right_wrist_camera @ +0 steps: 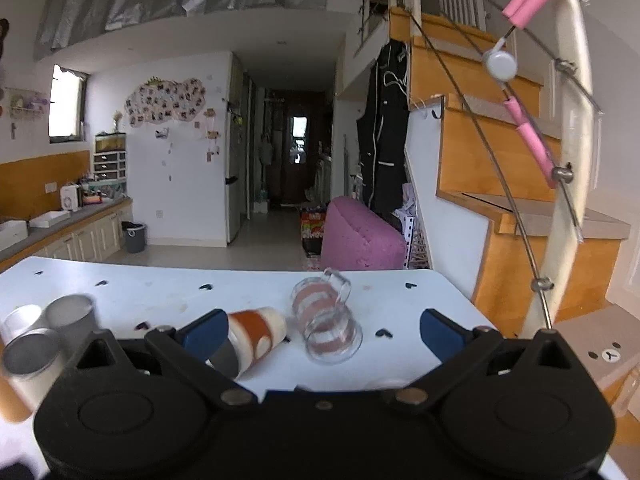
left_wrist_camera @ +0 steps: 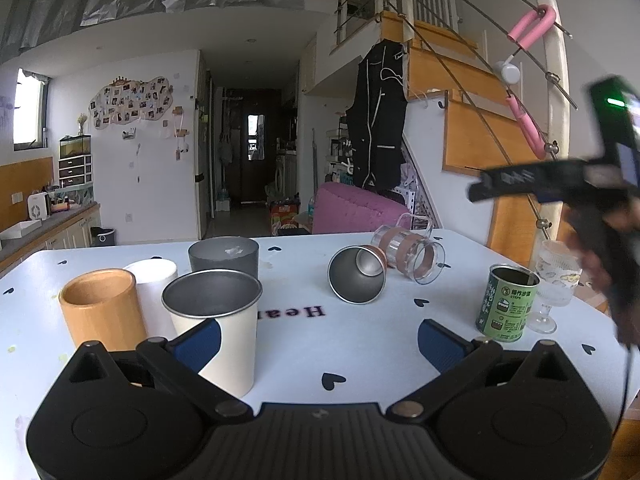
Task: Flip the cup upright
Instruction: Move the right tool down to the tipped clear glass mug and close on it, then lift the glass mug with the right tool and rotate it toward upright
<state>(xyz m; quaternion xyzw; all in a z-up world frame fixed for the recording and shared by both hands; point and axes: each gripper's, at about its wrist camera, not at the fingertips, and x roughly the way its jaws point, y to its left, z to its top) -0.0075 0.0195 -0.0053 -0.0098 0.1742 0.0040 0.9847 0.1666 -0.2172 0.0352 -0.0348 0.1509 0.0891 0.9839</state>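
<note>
A brown-and-white cup with a metal inside (left_wrist_camera: 357,275) lies on its side on the white table (left_wrist_camera: 360,344), mouth toward the left camera. It also shows in the right wrist view (right_wrist_camera: 256,338), just past the left finger. A clear glass mug with brown bands (left_wrist_camera: 412,252) lies on its side beside it, and shows in the right wrist view (right_wrist_camera: 326,326). My left gripper (left_wrist_camera: 320,340) is open and empty, hovering near the table's front. My right gripper (right_wrist_camera: 324,334) is open and empty above both lying cups; it appears blurred at the right of the left wrist view (left_wrist_camera: 560,184).
Upright cups stand at the left: a bamboo one (left_wrist_camera: 100,308), a white one (left_wrist_camera: 154,292), a grey one (left_wrist_camera: 224,258) and a white metal-lined one (left_wrist_camera: 218,320). A green can (left_wrist_camera: 508,304) and a stemmed glass (left_wrist_camera: 554,284) stand at the right. A staircase (right_wrist_camera: 500,168) rises beyond the table's right edge.
</note>
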